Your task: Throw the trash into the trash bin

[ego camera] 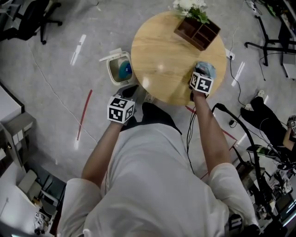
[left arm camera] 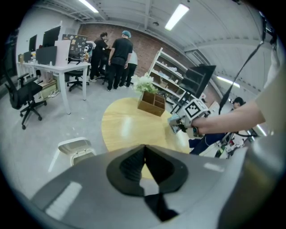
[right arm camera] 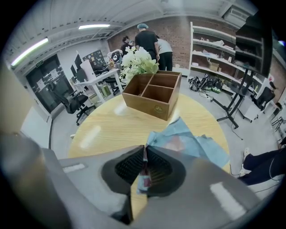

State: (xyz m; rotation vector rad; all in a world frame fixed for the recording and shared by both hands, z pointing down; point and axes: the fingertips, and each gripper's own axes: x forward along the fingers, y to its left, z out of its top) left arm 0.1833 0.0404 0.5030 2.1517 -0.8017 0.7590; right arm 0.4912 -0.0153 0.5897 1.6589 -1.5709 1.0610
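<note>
My right gripper (right arm camera: 145, 157) is shut on a crumpled light-blue wrapper (right arm camera: 192, 142), which hangs just above the round wooden table (right arm camera: 109, 126). In the head view that wrapper (ego camera: 206, 69) bunches at the front of the right gripper (ego camera: 202, 79), over the table's near right part. A white trash bin (ego camera: 111, 70) stands on the floor left of the table, lid up, with something blue inside. My left gripper (ego camera: 130, 91) hovers off the table's near left edge, close to the bin. Its jaws (left arm camera: 144, 152) are shut with nothing between them. The left gripper view shows the bin (left arm camera: 77, 151) below left.
A wooden compartment box (ego camera: 197, 31) with white flowers (ego camera: 190, 6) sits at the table's far side. Office chairs (ego camera: 32, 18), stands and cables (ego camera: 192, 125) surround the table. Several people (left arm camera: 117, 53) stand far back by the desks.
</note>
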